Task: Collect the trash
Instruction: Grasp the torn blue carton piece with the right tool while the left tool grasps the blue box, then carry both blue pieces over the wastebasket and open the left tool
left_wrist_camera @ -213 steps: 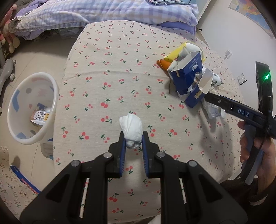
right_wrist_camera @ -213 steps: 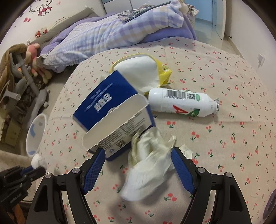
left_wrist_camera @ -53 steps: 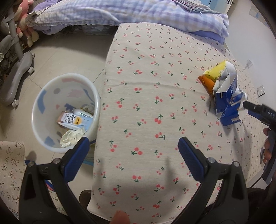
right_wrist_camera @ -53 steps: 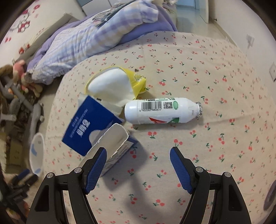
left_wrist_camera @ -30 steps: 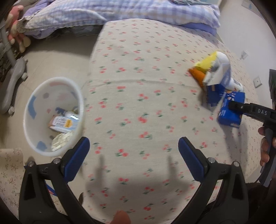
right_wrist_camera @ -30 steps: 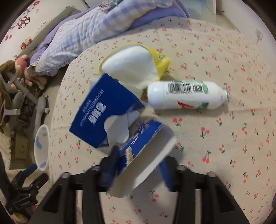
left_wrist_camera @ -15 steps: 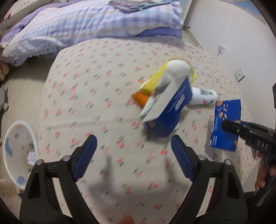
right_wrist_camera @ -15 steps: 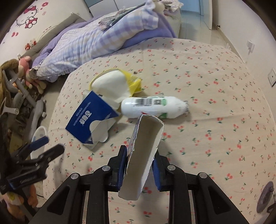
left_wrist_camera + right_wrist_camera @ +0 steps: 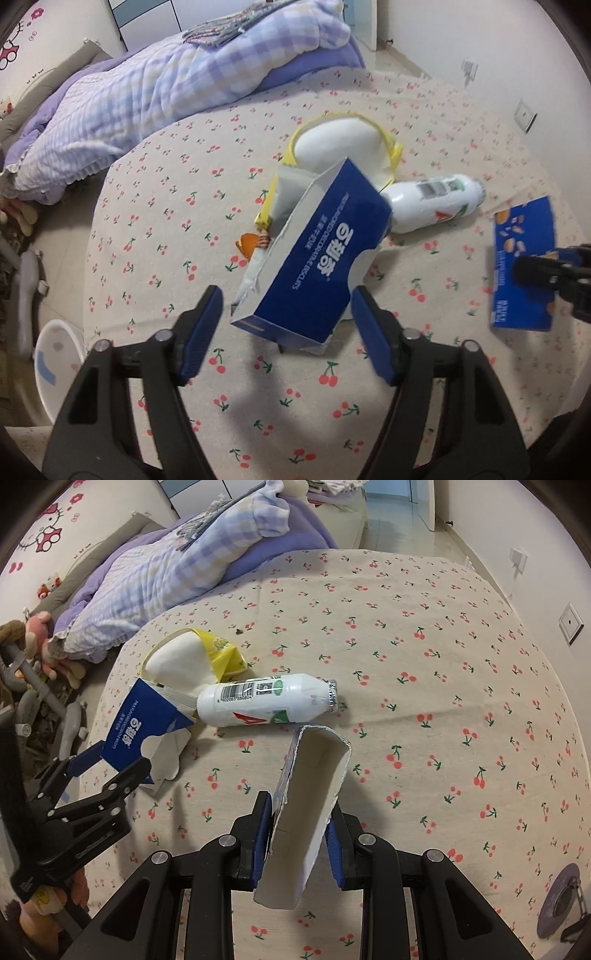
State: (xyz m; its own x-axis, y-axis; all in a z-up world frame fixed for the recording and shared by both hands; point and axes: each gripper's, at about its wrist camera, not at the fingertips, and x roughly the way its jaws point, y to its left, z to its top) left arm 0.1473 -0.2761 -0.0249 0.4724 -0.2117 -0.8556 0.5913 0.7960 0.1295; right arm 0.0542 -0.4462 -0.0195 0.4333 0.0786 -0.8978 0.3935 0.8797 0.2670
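Observation:
My left gripper (image 9: 286, 328) is open, its jaws on either side of the near end of a big torn blue box (image 9: 319, 262) lying on the cherry-print table (image 9: 155, 206). My right gripper (image 9: 299, 834) is shut on a smaller blue carton (image 9: 308, 805), open end up, held above the table; the carton also shows in the left wrist view (image 9: 522, 264). A white bottle (image 9: 266, 699) lies on its side behind it. A yellow-and-white wrapper (image 9: 192, 657) lies by the big box (image 9: 142, 725). The left gripper also shows in the right wrist view (image 9: 110, 758).
A white trash bin (image 9: 55, 365) stands on the floor at the table's left edge. A bed with a purple checked quilt (image 9: 177, 85) lies behind the table. A grey object (image 9: 561, 901) sits at the table's right front edge.
My left gripper has swung from the bin side to the big blue box and now brackets it. My right gripper closed on the smaller carton and lifted it.

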